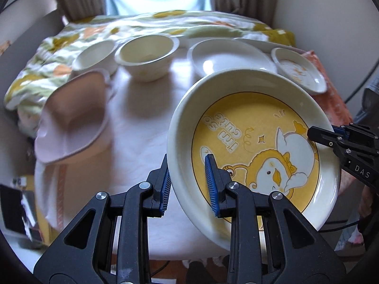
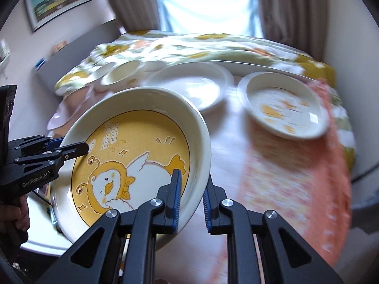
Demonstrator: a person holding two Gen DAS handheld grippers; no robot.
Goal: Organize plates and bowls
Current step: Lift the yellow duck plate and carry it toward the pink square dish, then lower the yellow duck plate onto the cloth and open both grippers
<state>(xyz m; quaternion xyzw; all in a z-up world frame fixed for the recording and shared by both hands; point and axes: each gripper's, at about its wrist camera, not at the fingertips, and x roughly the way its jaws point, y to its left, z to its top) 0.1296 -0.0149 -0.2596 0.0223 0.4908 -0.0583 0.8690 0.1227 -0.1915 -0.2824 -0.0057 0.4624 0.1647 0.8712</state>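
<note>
Left gripper (image 1: 187,184) pinches the left rim of the yellow duck plate (image 1: 255,146), right gripper (image 2: 191,196) pinches the opposite rim. Plate rides tilted, clear of the white tablecloth (image 1: 142,123). White plate (image 2: 189,85) lies just beyond its far edge, likeliest stacking spot.

Duck plate (image 1: 255,142) between both claws, bowls (image 1: 146,56) on table (image 1: 142,118) behind.

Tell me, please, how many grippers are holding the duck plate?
2. The left gripper clamps the duck plate's near-left rim; the right gripper clamps the opposite rim. None seems hidden.
</note>
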